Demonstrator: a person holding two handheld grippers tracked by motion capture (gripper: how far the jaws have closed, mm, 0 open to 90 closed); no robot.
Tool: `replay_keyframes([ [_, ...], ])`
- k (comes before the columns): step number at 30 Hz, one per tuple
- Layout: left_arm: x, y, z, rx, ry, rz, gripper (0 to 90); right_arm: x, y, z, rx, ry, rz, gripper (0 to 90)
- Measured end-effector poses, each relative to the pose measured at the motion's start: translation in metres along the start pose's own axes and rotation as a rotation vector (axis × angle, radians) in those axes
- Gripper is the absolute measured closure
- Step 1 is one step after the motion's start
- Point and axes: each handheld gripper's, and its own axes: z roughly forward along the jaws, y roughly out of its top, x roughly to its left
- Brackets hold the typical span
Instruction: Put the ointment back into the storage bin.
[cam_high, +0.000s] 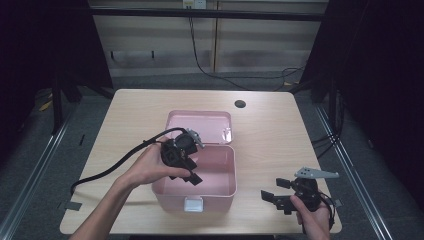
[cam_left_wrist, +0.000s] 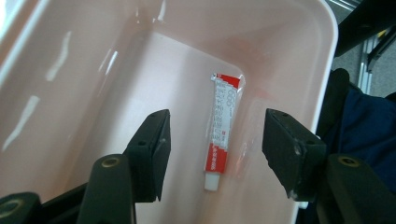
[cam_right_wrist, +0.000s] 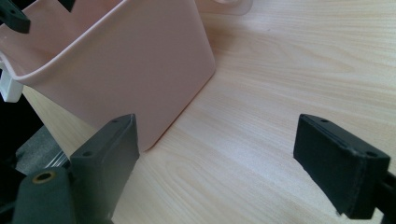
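One red-and-white squeeze tube (cam_left_wrist: 221, 127) is lying on the floor of one open pink plastic box (cam_high: 226, 186), its hinged lid folded back. The left gripper view is revealing the tube between and beyond the left gripper's (cam_left_wrist: 215, 149) spread jaws. The right gripper (cam_high: 275, 192) is hovering beside the box, jaws spread, holding nothing.
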Motion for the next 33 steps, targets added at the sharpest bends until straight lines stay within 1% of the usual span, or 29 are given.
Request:
replay_keyframes([
  [1,0.0,-0.001,-0.002,-0.009,0.0,-0.002,42.5,0.0,0.0,0.0,0.0,0.0,0.0,13.8],
  [2,0.0,-0.004,-0.007,-0.018,0.006,-0.005,42.5,0.0,0.0,0.0,0.002,-0.001,0.0,13.8],
  [3,0.0,-0.004,-0.007,-0.018,0.006,-0.005,42.5,0.0,0.0,0.0,0.002,-0.001,0.0,13.8],
  [4,0.0,-0.007,-0.012,-0.037,0.017,-0.004,42.4,0.0,0.0,0.0,0.001,0.0,0.0,13.8],
  [5,0.0,-0.007,-0.012,-0.037,0.017,-0.004,42.4,0.0,0.0,0.0,0.001,0.0,0.0,13.8],
  [7,-0.001,-0.009,-0.017,-0.048,0.037,-0.007,42.4,0.0,0.0,0.0,0.002,-0.001,0.0,13.8],
  [8,-0.005,-0.011,-0.022,-0.065,0.043,-0.01,42.4,0.0,0.0,0.0,0.001,-0.001,0.001,13.8],
  [11,-0.007,-0.013,-0.025,-0.064,0.055,0.0,42.0,0.0,0.0,0.0,0.001,-0.002,0.0,13.8],
  [12,-0.009,-0.015,-0.026,-0.062,0.068,0.006,42.0,0.0,0.0,0.0,0.001,-0.002,0.001,13.8],
  [14,-0.01,-0.017,-0.028,-0.063,0.073,0.005,40.7,0.0,0.0,0.001,0.0,-0.002,-0.002,13.8],
  [15,-0.01,-0.021,-0.029,-0.061,0.072,0.0,39.3,0.0,0.0,0.001,0.002,-0.001,-0.003,13.8],
  [16,-0.011,-0.024,-0.03,-0.072,0.077,-0.005,39.3,0.0,0.0,0.001,0.001,-0.001,-0.004,13.8],
  [17,-0.011,-0.024,-0.03,-0.072,0.077,-0.005,39.3,0.0,0.0,0.001,0.001,-0.001,-0.004,13.8],
  [18,-0.011,-0.028,-0.031,-0.075,0.073,-0.007,39.3,0.0,0.0,0.001,0.002,-0.001,-0.004,13.8],
  [19,-0.011,-0.03,-0.032,-0.076,0.076,-0.015,39.3,0.0,0.0,0.001,0.002,-0.003,-0.004,13.8],
  [20,-0.009,-0.035,-0.036,-0.085,0.088,-0.018,39.3,-0.001,0.0,0.001,0.003,-0.004,-0.005,13.8],
  [21,-0.009,-0.035,-0.036,-0.085,0.088,-0.018,39.3,-0.001,0.0,0.001,0.003,-0.004,-0.005,13.8],
  [23,-0.007,-0.043,-0.045,-0.093,0.101,-0.019,39.3,0.0,0.0,0.001,0.002,-0.005,-0.007,13.8],
  [24,-0.007,-0.043,-0.045,-0.093,0.101,-0.019,39.3,0.0,0.0,0.001,0.002,-0.005,-0.007,13.8],
  [25,-0.007,-0.045,-0.046,-0.112,0.099,-0.039,39.3,0.0,0.0,0.001,0.002,-0.006,-0.008,13.8],
  [26,-0.008,-0.048,-0.049,-0.117,0.106,-0.044,39.4,0.0,0.0,0.001,0.003,-0.007,-0.007,13.8],
  [27,-0.008,-0.05,-0.051,-0.11,0.11,-0.034,39.4,0.0,0.0,0.001,0.003,-0.007,-0.007,13.8],
  [28,-0.011,-0.055,-0.054,-0.122,0.11,-0.04,39.3,0.0,0.0,0.002,0.005,-0.008,-0.006,13.8],
  [30,-0.011,-0.057,-0.056,-0.116,0.114,-0.038,39.4,0.0,0.0,0.002,0.006,-0.008,-0.006,13.8],
  [31,-0.01,-0.059,-0.058,-0.106,0.122,-0.022,39.4,0.0,0.0,0.002,0.006,-0.008,-0.007,13.8],
  [32,-0.01,-0.062,-0.059,-0.133,0.119,-0.052,39.4,0.0,0.0,0.002,0.005,-0.009,-0.006,13.8],
  [33,-0.01,-0.062,-0.059,-0.133,0.119,-0.052,39.4,0.0,0.0,0.002,0.005,-0.009,-0.006,13.8],
])
